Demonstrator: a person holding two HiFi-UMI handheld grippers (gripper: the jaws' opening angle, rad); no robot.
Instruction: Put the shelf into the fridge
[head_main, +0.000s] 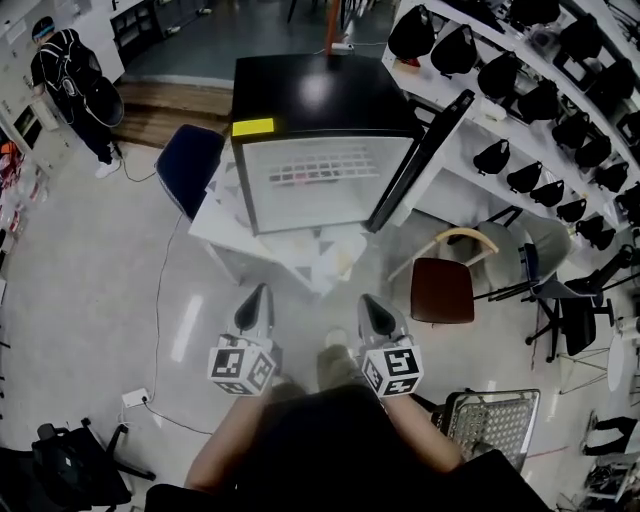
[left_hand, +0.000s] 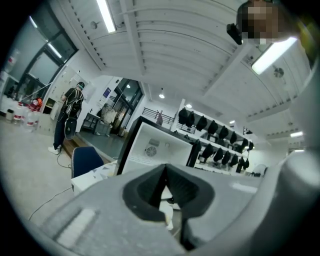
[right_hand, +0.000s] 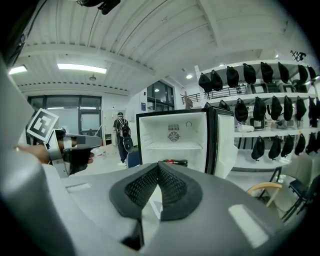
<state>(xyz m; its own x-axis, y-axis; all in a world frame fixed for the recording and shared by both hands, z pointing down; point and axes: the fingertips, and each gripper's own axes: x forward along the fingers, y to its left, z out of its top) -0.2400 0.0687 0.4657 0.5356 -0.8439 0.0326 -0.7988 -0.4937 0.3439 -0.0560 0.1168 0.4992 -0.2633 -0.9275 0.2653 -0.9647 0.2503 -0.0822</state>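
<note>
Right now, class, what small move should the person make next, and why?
Probably reach the right hand-held gripper toward the open door to swing it shut. A shelf already seems to sit inside the fridge, and both that one and the left hand-held gripper are shut and empty, well back from the fridge.

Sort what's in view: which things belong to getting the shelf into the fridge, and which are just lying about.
Job in hand:
fridge, its open door, shelf inside it, left gripper and right gripper, both shut and empty.

Lying about:
blue chair, brown chair, black bags on the wall racks.
</note>
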